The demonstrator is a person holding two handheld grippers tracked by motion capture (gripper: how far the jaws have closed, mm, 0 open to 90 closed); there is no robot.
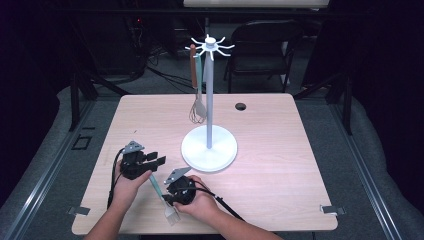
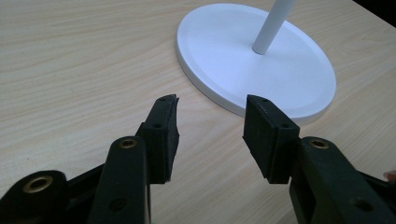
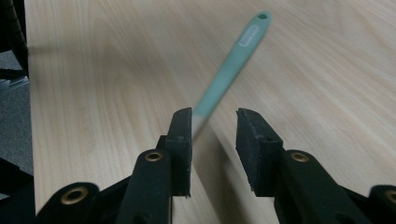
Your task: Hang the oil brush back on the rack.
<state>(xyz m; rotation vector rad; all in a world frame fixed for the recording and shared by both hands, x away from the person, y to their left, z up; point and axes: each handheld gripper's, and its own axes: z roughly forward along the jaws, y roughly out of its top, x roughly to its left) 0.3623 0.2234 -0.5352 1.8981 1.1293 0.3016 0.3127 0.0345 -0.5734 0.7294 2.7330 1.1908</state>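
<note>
The teal-handled brush (image 1: 162,194) lay on the worktop (image 1: 280,170) near its front edge, bristles toward the person and handle slanting away, passing between the parted jaws of the right tool (image 1: 168,196), whose pads did not visibly press on it. Just beyond, the left tool (image 1: 154,160) stood with its jaws wide apart and nothing between them, pointing at the white round base (image 1: 209,148) of the rack. Farther back, a whisk (image 1: 196,85) hung from a hook at the top of the rack's pole (image 1: 209,100).
</note>
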